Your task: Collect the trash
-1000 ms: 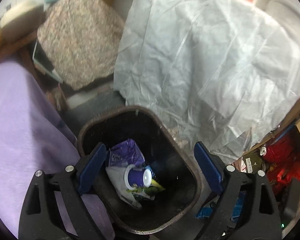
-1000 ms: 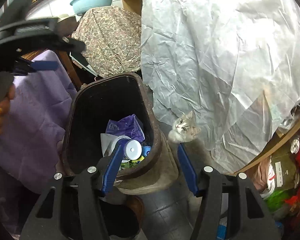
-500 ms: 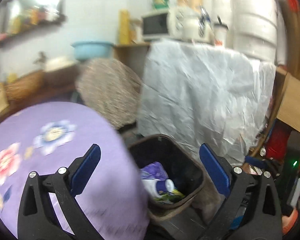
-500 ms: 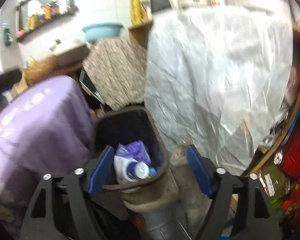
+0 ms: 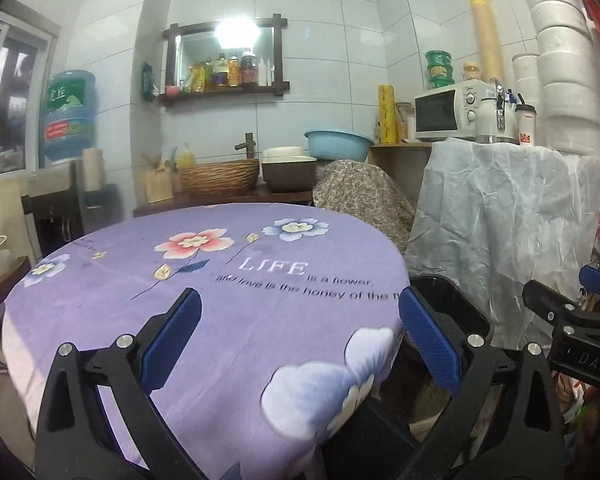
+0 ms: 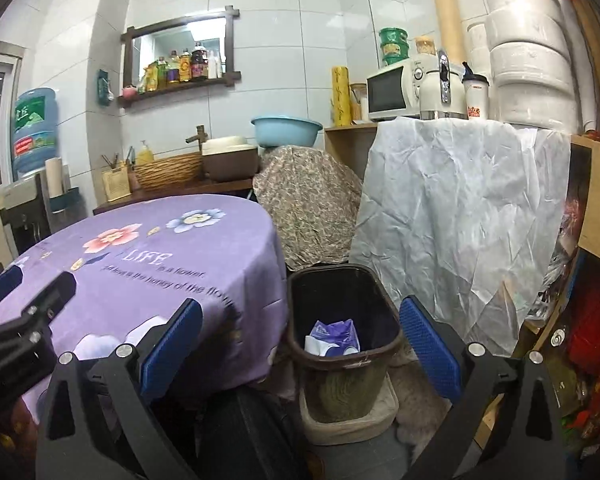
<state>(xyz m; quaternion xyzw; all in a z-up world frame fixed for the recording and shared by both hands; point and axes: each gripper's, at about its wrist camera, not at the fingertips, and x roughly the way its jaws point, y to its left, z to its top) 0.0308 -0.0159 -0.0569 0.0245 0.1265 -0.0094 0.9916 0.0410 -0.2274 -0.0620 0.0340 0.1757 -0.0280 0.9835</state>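
A dark brown trash bin (image 6: 342,364) stands on the floor to the right of the round table; its rim shows in the left wrist view (image 5: 458,304). A purple wrapper (image 6: 334,330) and a white bottle (image 6: 318,346) lie inside it. My left gripper (image 5: 300,336) is open and empty over the table's near edge. My right gripper (image 6: 300,344) is open and empty, raised in front of the bin. The right gripper also shows at the right edge of the left wrist view (image 5: 572,320), and the left gripper at the left edge of the right wrist view (image 6: 20,320).
The round table has a purple flowered cloth (image 5: 204,280). A white plastic sheet (image 6: 460,216) covers furniture right of the bin, with a microwave (image 6: 392,90) on top. A patterned cloth bundle (image 6: 308,204) sits behind the bin. A counter holds a wicker basket (image 5: 220,178) and a blue basin (image 5: 338,144).
Both grippers have lifted up and back from over the bin, and the views now look level across the room. The left gripper has swung left over the table. Both stay open and empty.
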